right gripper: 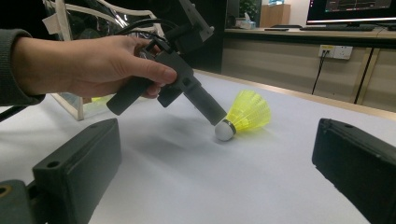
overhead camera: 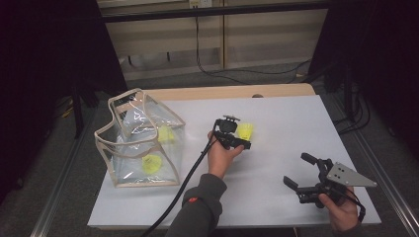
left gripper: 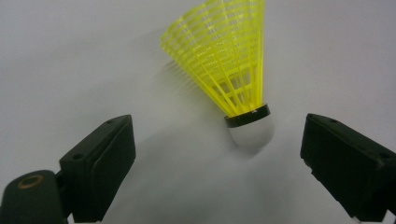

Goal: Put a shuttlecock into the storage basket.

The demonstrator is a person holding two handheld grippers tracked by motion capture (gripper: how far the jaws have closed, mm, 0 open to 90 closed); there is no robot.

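1. Your right gripper (overhead camera: pixel 300 172) is nearest to the camera in the high view, at the near right part of the white table (overhead camera: pixel 296 128). Its jaws stand wide apart with nothing between them, so it is released. Your right hand (overhead camera: pixel 341 210) holds it from below.
2. White table sheet lies under both grippers and carries all the things.
3. To the left of your left gripper, well apart from it, stands the clear bag (overhead camera: pixel 141 140) with beige edges. Its top is open. Inside it you can see two yellow shuttlecocks (overhead camera: pixel 152 163), one low near the front wall and one higher toward the back.
4. Your left hand (overhead camera: pixel 221 157) holds the left gripper (overhead camera: pixel 242 143) near the middle of the table. In the left gripper view its jaws are spread and released, one on each side of the view.
5. Between and just ahead of these jaws lies the loose shuttlecock (left gripper: pixel 229 70) on the table. Its white cork (left gripper: pixel 250 133) points toward the gripper and the yellow skirt points away. In the left gripper view neither jaw touches it; in the right gripper view one jaw tip seems just beside the cork (right gripper: pixel 224 131), and I cannot tell if they touch.
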